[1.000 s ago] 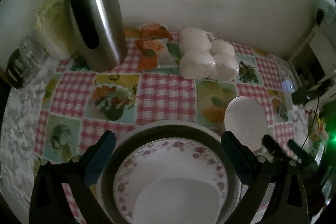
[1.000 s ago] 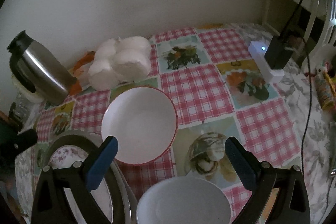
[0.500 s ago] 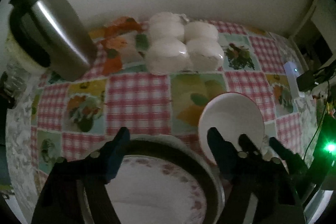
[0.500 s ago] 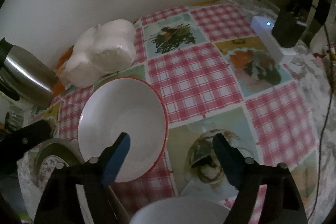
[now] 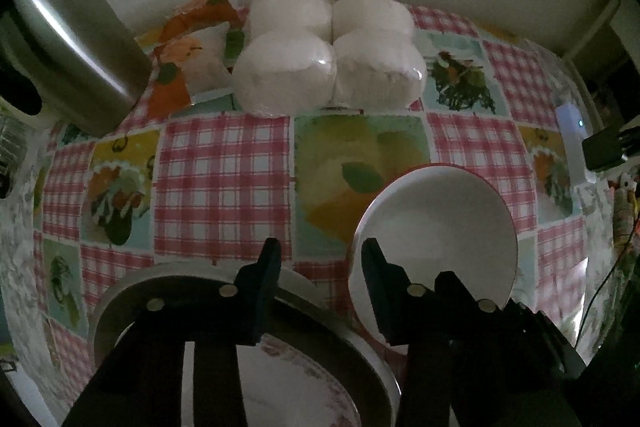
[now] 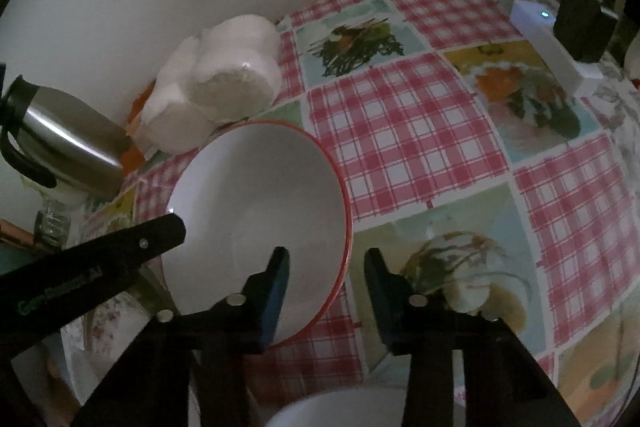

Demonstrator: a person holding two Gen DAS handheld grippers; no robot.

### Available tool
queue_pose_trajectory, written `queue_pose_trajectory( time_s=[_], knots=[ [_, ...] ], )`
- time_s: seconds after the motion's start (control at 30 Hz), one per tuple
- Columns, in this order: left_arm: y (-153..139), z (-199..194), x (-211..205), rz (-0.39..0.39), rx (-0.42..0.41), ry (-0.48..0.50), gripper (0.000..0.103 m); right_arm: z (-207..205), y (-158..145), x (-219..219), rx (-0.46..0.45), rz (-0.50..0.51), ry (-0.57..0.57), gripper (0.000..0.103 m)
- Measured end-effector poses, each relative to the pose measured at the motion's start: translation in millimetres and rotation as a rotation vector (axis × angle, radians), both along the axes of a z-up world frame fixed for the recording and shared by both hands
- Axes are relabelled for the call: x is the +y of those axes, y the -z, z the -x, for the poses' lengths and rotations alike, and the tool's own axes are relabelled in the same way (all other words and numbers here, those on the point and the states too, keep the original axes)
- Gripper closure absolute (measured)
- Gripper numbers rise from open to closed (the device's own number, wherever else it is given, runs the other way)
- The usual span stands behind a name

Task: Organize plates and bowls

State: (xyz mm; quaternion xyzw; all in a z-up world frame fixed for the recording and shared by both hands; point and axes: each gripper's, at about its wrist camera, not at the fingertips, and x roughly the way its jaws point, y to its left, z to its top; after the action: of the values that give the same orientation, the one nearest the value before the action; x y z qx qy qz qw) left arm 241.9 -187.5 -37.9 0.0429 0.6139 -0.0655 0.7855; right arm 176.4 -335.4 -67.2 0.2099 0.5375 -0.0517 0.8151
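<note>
Left gripper (image 5: 320, 259): jaws part-open, moderate gap, nothing between them, pointing forward and down at the table. Right gripper (image 6: 326, 267): same gap, jaws straddling a rim without visible contact. Left gripper's finger (image 6: 132, 243) reaches into the right wrist view from the left edge.

A white bowl with a red rim (image 6: 256, 203) (image 5: 436, 227) is seen upright and empty on the checked cloth, just beside a stack of plates. In the stack, a floral-rimmed plate (image 5: 304, 387) is nested in a larger dark-banded plate (image 5: 192, 275). Another white dish (image 6: 340, 411) is partly seen at the near edge.
</note>
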Motion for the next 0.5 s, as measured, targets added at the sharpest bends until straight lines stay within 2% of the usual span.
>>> queue_pose_trajectory(
  time_s=[0.27, 0.5],
  knots=[
    [17.6, -5.2, -8.4, 0.000, 0.036, 0.004, 0.074, -2.7, 2.5, 0.9, -0.001, -0.013, -0.001, 0.069],
    [29.3, -6.6, -19.7, -0.004, 0.059, 0.030, 0.077, -4.1, 10.1, -3.5, 0.022, -0.006, 0.008, 0.068]
  ],
)
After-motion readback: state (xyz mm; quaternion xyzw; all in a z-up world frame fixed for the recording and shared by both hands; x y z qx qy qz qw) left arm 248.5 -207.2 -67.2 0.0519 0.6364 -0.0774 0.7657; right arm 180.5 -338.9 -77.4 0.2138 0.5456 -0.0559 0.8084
